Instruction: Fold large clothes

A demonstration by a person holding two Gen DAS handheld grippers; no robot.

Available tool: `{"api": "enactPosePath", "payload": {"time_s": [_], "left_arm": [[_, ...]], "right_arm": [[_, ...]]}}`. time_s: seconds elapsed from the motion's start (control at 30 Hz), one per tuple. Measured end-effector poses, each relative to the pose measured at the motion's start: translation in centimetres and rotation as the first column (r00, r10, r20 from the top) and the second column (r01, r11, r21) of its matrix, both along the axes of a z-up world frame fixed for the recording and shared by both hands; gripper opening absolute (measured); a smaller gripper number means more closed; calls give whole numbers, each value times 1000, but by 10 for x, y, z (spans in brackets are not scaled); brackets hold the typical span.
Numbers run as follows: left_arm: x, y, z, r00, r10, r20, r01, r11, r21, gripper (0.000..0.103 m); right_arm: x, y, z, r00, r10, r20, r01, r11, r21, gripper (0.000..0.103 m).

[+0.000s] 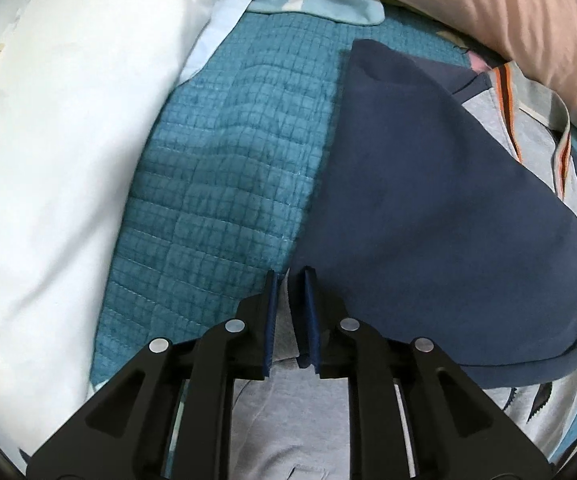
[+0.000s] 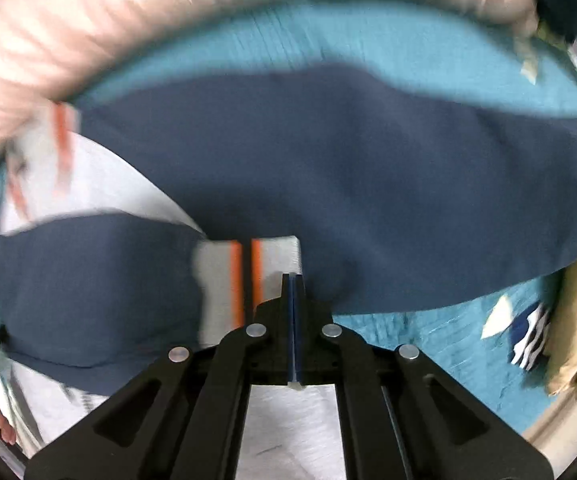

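Note:
A large garment with a navy back panel (image 1: 420, 184), grey fabric and orange stripes (image 1: 506, 96) lies on a teal quilted bedspread (image 1: 216, 184). My left gripper (image 1: 290, 276) sits at the garment's left edge, its jaws nearly shut on a fold of navy and grey cloth. In the right wrist view, which is blurred by motion, the navy panel (image 2: 348, 184) spreads across the bed. My right gripper (image 2: 293, 278) is shut on the garment's grey hem beside the orange stripes (image 2: 246, 280).
A white pillow (image 1: 60, 152) lies left of the garment. A pink duvet (image 1: 520, 20) bunches along the far side and shows in the right wrist view (image 2: 100, 32). A light blue cloth (image 1: 320, 0) lies at the top. Striped and beige clothes (image 2: 548, 328) sit at the right.

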State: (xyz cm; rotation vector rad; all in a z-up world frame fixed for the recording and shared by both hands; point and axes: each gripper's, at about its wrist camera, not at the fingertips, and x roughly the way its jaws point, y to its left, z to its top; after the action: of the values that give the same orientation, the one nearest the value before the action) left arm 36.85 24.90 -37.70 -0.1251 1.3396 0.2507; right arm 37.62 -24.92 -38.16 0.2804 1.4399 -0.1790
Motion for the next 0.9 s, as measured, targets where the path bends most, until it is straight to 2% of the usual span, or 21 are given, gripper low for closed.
{"api": "enactPosePath", "payload": {"time_s": [0.07,0.13,0.23,0.3,0.37,0.43,0.53,0.63,0.73,0.8,0.83,0.9], "left_arm": [[-2,-2,4,1000,-24,-6,24,999,21,15],[1,-11,13,998,-65,-15,66,997,50,15],[1,-14,39,998,-58,17,57,996,68,19],[2,-14,60,997,-54,59,52,998,33,19],[4,-24,72,995,-66,73,67,998,-9,19],[3,-47,76,991,-102,91,108,992,-69,18],[5,-82,67,985,-157,64,165,978,-131,7],[15,-106,44,979,-203,33,206,960,-191,7],[16,-115,12,975,-221,-31,206,945,-253,7],[14,-117,-4,975,-219,-44,204,954,-218,5],[10,-115,-4,975,-220,-25,210,953,-220,5],[5,-109,0,976,-214,-36,204,961,-185,2]], "right_arm": [[1,-3,3,1000,-20,13,20,1000,14,0],[0,0,26,996,-16,84,13,999,33,0],[-3,11,58,984,4,176,-16,998,68,0],[-1,34,76,974,54,220,-85,987,133,0],[1,63,80,965,110,238,-152,974,168,0],[3,102,73,957,171,236,-223,951,213,0],[0,150,53,955,219,200,-270,919,286,0],[-5,179,39,953,248,173,-292,903,315,0],[-5,197,11,963,257,87,-271,893,359,1],[-7,197,-1,959,278,56,-282,910,304,1],[-10,191,-7,961,273,39,-272,911,311,0],[-14,172,-10,970,242,34,-238,898,370,0]]}}
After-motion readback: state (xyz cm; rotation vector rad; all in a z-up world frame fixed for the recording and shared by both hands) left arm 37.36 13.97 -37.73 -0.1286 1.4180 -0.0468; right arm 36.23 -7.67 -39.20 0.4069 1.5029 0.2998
